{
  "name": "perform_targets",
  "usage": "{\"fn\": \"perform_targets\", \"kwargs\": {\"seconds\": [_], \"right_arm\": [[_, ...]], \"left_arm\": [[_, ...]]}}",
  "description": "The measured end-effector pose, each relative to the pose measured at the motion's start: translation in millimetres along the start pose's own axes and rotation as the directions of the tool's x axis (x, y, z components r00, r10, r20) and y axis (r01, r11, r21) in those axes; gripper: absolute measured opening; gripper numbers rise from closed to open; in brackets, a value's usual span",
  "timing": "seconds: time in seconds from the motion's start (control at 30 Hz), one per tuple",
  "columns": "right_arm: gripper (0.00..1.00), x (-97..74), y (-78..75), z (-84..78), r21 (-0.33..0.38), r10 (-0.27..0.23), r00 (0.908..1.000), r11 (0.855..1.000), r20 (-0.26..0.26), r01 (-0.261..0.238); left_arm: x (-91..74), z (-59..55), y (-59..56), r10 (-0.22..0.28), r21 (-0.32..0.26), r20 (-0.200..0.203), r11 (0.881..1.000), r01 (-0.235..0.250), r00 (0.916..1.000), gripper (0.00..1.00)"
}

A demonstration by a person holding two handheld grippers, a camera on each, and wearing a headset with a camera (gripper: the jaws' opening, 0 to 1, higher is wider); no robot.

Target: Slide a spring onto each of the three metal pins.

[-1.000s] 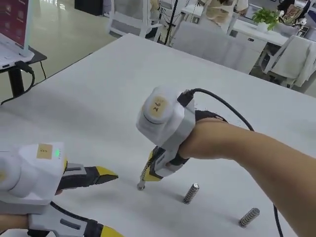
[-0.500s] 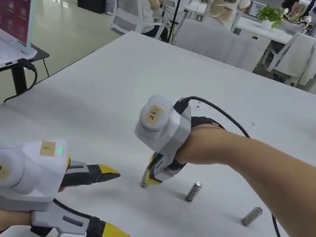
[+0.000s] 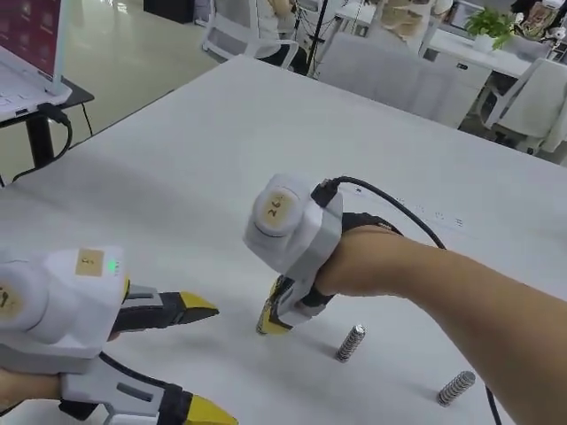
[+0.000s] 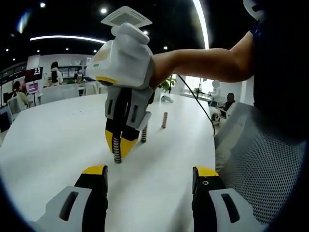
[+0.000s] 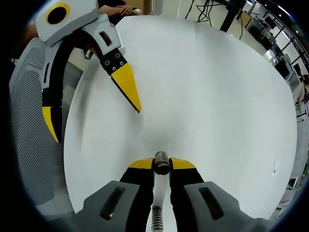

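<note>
Spring (image 4: pixel 116 151) upright, long axis vertical, between right gripper (image 5: pixel 161 164) tips.

Bright, even indoor light came from above — the ceiling light strips (image 4: pixel 200 24) and small spots glared against a dark ceiling in the left gripper view. The white table (image 3: pixel 221 133) looked nearly washed out in the right gripper view. In the head view a soft, faint shadow lay under the right hand-held gripper (image 3: pixel 271 326). Both gripper views bent strongly toward their edges — the head view's far background was slightly soft.
</note>
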State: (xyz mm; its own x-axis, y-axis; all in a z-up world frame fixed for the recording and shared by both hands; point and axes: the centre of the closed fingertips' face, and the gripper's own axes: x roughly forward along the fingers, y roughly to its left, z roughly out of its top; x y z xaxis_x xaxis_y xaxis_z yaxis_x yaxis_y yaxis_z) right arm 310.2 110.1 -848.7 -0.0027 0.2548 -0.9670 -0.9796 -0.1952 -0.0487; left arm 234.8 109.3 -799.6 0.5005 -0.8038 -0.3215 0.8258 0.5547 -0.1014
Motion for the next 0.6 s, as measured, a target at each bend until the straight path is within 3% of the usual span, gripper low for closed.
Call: {"fn": "perform_targets", "kwargs": {"seconds": [0.6], "right_arm": [[0.18,-0.8,1.0,-9.1,0.037,0.007,0.9999,0.999,0.011,-0.008]], "left_arm": [[0.0,1.0,2.3,-0.001,0.0,-0.001,1.0,0.001,1.0,0.68]]}}
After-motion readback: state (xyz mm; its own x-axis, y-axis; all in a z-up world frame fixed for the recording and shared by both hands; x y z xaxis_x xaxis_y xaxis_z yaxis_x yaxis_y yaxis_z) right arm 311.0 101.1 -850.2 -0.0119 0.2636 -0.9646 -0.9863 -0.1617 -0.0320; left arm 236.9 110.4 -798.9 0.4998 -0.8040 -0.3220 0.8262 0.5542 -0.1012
